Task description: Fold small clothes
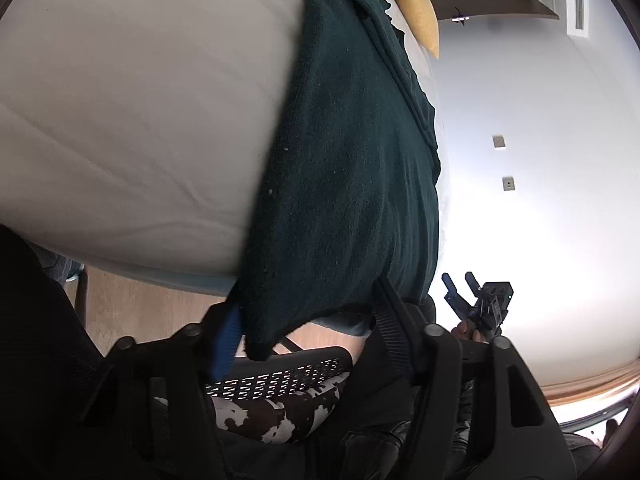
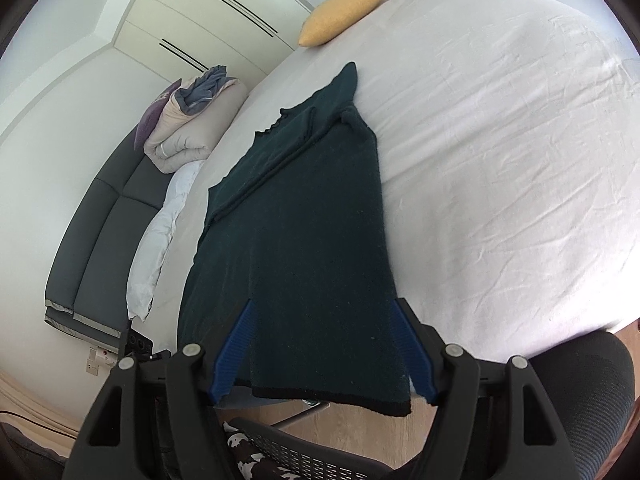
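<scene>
A dark green knitted sweater lies flat on the white bed, with its black-edged hem hanging over the near edge. In the left wrist view the sweater fills the middle. My left gripper straddles the hem's hanging corner, one blue finger beside the cloth. The cloth is not bunched or pinched. My right gripper stands open just in front of the hem, nothing clamped between its blue fingers. It also shows as the right gripper, held by a hand beyond the sweater's right edge.
A yellow pillow lies at the far end of the bed. A folded duvet sits on a grey sofa to the left. A black mesh chair stands at the bed's near edge over wooden floor.
</scene>
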{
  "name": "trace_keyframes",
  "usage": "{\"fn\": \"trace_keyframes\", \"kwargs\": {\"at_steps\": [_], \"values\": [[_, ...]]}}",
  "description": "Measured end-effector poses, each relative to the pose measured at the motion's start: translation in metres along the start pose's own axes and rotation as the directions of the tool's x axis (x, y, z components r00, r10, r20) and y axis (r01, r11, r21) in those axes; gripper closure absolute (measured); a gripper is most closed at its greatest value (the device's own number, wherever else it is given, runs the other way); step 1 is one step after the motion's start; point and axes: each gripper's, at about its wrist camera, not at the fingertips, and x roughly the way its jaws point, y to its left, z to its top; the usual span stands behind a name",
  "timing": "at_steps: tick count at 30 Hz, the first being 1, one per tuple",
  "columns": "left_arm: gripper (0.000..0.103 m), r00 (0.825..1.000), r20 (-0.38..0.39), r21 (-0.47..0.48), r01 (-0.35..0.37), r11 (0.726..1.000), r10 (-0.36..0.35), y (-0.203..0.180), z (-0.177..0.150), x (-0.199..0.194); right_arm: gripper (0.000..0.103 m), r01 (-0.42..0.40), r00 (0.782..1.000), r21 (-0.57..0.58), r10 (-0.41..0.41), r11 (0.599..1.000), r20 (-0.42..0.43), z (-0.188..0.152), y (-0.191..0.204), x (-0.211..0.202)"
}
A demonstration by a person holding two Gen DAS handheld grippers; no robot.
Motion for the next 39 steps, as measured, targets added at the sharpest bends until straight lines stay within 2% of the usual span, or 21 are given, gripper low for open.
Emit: {"fn": "trace_keyframes", "kwargs": {"at_steps": [2, 10, 13, 16, 22, 25, 27, 28, 30, 31, 36, 39], "values": [[0.071, 1.000, -0.003, 0.009, 0.000, 1.000, 0.000, -0.001, 0.000, 0.001, 0.031, 0.016, 1.000, 0.003, -0.016, 1.000, -0.012, -0.003, -0.003, -0.001], [0.076, 0.999, 0.015, 0.038, 0.037, 0.999, -0.037, -0.013, -0.003, 0.002, 0.033, 0.132, 0.986, 0.036, -0.128, 0.991, -0.104, -0.013, -0.025, -0.009], [0.081, 0.999, 0.018, 0.038, 0.033, 0.999, -0.033, -0.013, -0.004, 0.003, 0.036, 0.135, 0.981, 0.062, -0.125, 0.989, -0.151, -0.013, -0.034, -0.003], [0.084, 1.000, 0.020, 0.041, 0.020, 0.999, -0.021, -0.012, -0.005, 0.003, 0.039, 0.158, 0.967, 0.035, -0.147, 0.987, -0.207, -0.015, -0.032, 0.010], [0.087, 1.000, 0.014, 0.055, 0.004, 0.999, -0.005, -0.012, -0.006, 0.002, 0.050, 0.200, 0.930, 0.036, -0.179, 0.979, -0.321, -0.013, -0.031, 0.036], [0.092, 1.000, 0.015, 0.055, -0.002, 0.998, 0.001, -0.012, -0.006, 0.001, 0.054, 0.215, 0.920, 0.033, -0.191, 0.976, -0.343, -0.011, -0.033, 0.040], [0.094, 1.000, 0.018, 0.061, -0.007, 0.998, 0.006, -0.011, -0.006, 0.000, 0.063, 0.219, 0.916, 0.026, -0.197, 0.975, -0.349, -0.011, -0.033, 0.040], [0.095, 1.000, 0.019, 0.064, -0.011, 0.998, 0.009, -0.012, -0.007, 0.000, 0.068, 0.220, 0.915, 0.028, -0.196, 0.975, -0.352, -0.012, -0.034, 0.039], [0.096, 1.000, 0.023, 0.080, -0.020, 0.997, 0.018, -0.015, -0.007, -0.002, 0.089, 0.202, 0.919, 0.046, -0.173, 0.978, -0.355, -0.014, -0.036, 0.038], [0.096, 1.000, 0.024, 0.089, -0.021, 0.996, 0.019, -0.018, -0.008, -0.002, 0.092, 0.191, 0.922, 0.050, -0.162, 0.980, -0.353, -0.015, -0.036, 0.037], [0.097, 0.999, 0.050, 0.117, -0.014, 0.993, 0.008, -0.031, -0.008, -0.010, 0.094, 0.151, 0.946, 0.053, -0.128, 0.987, -0.298, -0.019, -0.029, 0.026], [0.097, 0.997, 0.076, 0.114, 0.017, 0.993, -0.026, -0.036, -0.008, -0.020, 0.094, 0.125, 0.960, 0.062, -0.105, 0.990, -0.261, -0.019, -0.024, 0.015]]}}
